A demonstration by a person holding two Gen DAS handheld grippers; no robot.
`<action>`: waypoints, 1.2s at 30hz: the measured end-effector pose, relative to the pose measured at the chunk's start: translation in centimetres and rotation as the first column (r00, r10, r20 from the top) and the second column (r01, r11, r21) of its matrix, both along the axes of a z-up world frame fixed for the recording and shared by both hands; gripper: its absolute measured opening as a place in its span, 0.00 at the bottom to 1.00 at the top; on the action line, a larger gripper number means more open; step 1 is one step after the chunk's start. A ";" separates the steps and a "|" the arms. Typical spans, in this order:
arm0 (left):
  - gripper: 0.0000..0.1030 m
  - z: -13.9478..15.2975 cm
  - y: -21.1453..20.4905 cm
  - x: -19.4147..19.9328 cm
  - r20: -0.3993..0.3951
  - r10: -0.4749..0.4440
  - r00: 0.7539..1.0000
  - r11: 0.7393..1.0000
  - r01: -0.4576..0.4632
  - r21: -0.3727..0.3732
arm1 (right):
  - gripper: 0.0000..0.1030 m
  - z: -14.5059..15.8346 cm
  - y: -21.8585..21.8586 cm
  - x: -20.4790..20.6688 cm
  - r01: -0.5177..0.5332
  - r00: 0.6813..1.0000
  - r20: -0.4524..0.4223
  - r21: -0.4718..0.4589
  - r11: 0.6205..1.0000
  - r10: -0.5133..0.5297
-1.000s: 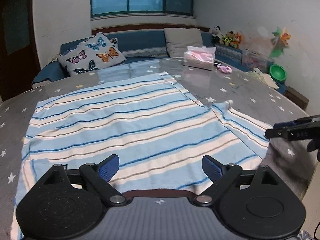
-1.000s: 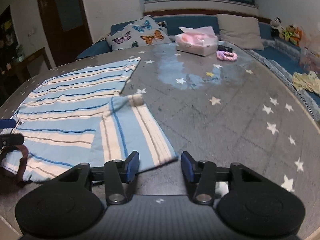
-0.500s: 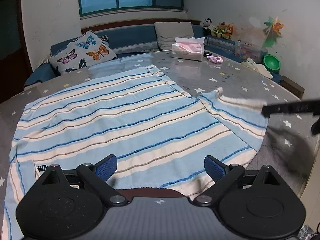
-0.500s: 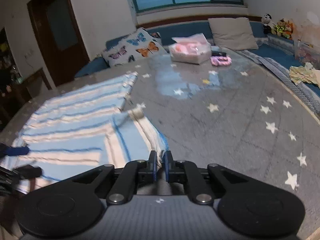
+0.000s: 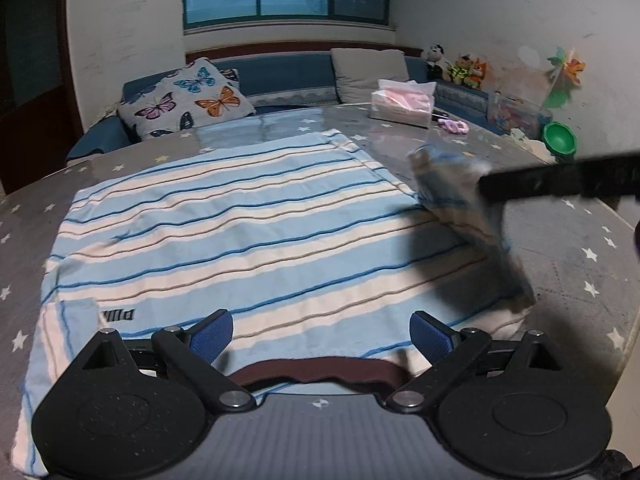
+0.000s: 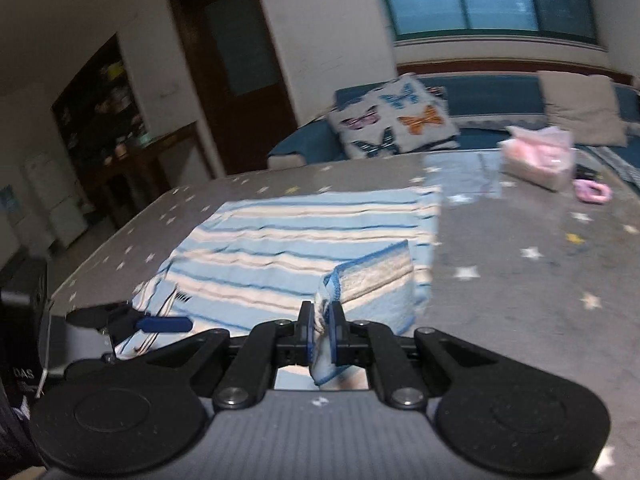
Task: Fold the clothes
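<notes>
One striped T-shirt point(image 5: 248, 224) lies spread flat on the star-patterned desk point(image 5: 568, 248), pale blue and cream bands with thin dark lines, its dark collar at 6 o'clock in the left wrist view, just beyond the left gripper point(image 5: 320, 334). That gripper's jaws stand wide apart with nothing between them, hovering over the collar end.

The right gripper point(image 6: 320, 334) has its jaws closed tight on the edge of the shirt's one raised sleeve point(image 6: 372, 280), which is lifted off the desk and folded over toward the body; in the left wrist view the sleeve point(image 5: 464, 216) hangs blurred at 3 o'clock under a dark bar of the right gripper point(image 5: 560, 180) that cuts across it.

Beyond the shirt, at 1 o'clock, sit one pink tissue pack point(image 5: 402, 102) and one small pink object point(image 5: 454, 126), too small to identify. One butterfly cushion point(image 5: 186, 98) and one plain grey cushion point(image 5: 370, 72) rest on the blue sofa point(image 5: 280, 76) behind the desk. A few plush toys point(image 5: 456, 66) crowd the far corner, hard to count.
</notes>
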State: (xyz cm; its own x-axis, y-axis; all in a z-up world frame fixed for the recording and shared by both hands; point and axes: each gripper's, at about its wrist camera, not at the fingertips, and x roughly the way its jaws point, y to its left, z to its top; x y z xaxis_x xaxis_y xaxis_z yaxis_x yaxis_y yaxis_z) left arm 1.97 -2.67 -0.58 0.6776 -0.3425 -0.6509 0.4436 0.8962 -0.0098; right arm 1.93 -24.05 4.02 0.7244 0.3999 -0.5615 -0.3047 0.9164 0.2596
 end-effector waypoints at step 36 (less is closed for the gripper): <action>0.98 -1.6 -2.4 3.3 -0.050 -0.002 0.999 0.998 0.005 0.069 | 0.21 -5.2 2.6 8.9 -0.126 0.991 -0.076 -0.298 0.946 0.108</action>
State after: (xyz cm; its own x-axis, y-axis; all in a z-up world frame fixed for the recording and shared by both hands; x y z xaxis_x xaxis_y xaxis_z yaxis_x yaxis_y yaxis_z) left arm 5.29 -5.11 -2.16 0.6422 -0.2975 -0.7064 0.4472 0.8939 0.0301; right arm 10.86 -21.45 -1.19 0.6453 0.2853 -0.7086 -0.4070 0.9134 -0.0029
